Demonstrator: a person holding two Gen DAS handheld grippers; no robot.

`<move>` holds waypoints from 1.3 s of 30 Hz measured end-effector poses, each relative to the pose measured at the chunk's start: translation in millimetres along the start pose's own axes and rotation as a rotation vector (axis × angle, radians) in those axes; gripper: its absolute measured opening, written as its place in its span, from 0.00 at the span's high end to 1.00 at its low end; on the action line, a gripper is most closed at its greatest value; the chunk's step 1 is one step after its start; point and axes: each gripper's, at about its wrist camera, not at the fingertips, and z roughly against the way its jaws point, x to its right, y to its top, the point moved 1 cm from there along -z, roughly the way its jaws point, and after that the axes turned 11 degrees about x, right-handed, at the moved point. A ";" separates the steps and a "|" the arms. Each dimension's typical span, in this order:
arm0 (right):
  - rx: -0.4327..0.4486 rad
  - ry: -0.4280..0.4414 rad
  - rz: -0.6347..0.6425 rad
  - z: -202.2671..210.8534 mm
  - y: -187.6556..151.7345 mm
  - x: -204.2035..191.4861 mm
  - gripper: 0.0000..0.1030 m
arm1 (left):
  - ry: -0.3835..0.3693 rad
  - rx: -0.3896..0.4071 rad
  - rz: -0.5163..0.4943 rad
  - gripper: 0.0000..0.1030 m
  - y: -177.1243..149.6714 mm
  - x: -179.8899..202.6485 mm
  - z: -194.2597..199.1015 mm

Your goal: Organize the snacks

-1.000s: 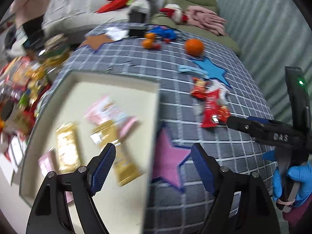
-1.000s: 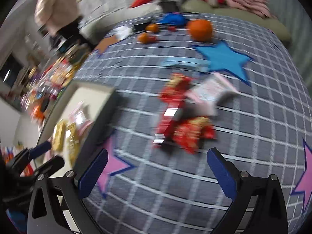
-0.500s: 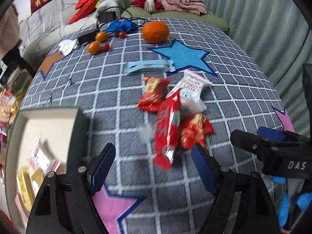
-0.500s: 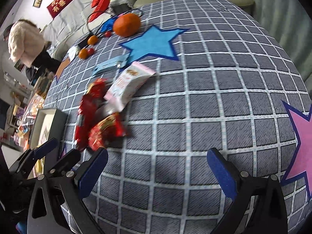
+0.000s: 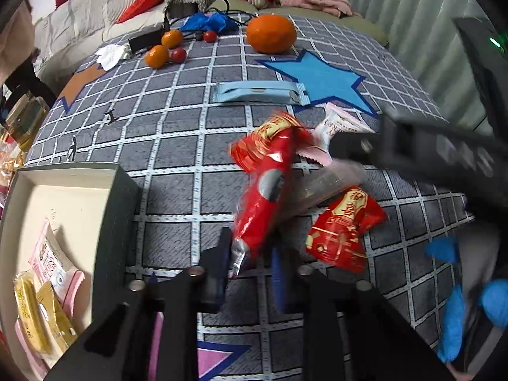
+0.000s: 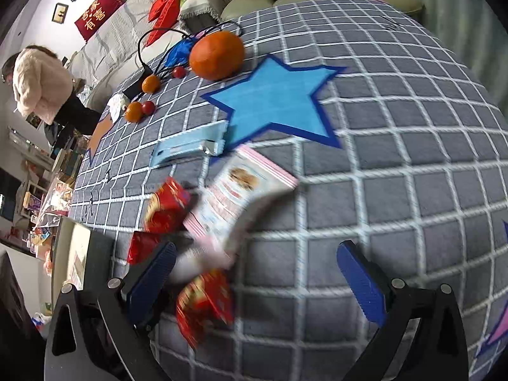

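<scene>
My left gripper is shut on the silver end of a long red snack packet, which tilts up off the checked cloth. Beside it lie a red square packet, a pink-white packet and a light-blue packet. The cream box at the left holds gold and pink packets. My right gripper is open over the pile: a red packet lies between its fingers, and the pink-white packet and another red one lie just ahead.
A large orange, small oranges and red balls with cables sit at the far end of the table. Blue star and pink star patches mark the cloth. A sofa with cushions stands beyond; a person stands at left.
My left gripper swung from over the box to the snack pile and closed on the long red packet, lifting its end. My right gripper came closer over the pile and stayed open.
</scene>
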 end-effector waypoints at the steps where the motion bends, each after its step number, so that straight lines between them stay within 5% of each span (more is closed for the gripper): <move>1: 0.012 -0.014 0.002 -2.6 4.4 -2.1 0.01 | -0.002 0.003 0.003 0.79 -1.0 -0.9 2.1; 7: 0.024 -0.070 0.010 -24.3 22.1 -6.9 0.04 | -0.016 0.002 0.018 0.79 -22.9 -6.3 18.1; 9: 0.042 -0.093 0.095 -26.4 21.0 -15.2 0.30 | -0.026 0.002 0.009 0.79 -34.5 -4.6 26.6; 14: 0.034 -0.053 0.144 -19.9 13.7 -11.2 0.40 | -0.059 -0.007 -0.002 0.79 -60.1 -2.6 47.9; 22: 0.007 -0.027 0.171 25.5 -20.6 29.0 0.41 | -0.086 -0.022 0.006 0.77 -81.8 -9.1 68.7; 30: -0.010 -0.039 0.155 73.5 -61.8 73.8 0.40 | -0.027 0.011 0.032 0.25 -88.1 -22.3 86.0; 31: -0.012 -0.039 0.146 78.0 -65.2 78.7 0.37 | -0.017 0.019 0.033 0.23 -88.1 -23.5 88.9; 33: -0.011 -0.058 0.118 85.8 -70.4 87.7 0.17 | 0.000 0.035 0.028 0.21 -85.1 -24.9 92.9; 39: -0.002 -0.106 0.044 89.5 -74.7 90.2 0.13 | 0.039 -0.004 0.008 0.20 -69.3 -19.1 68.8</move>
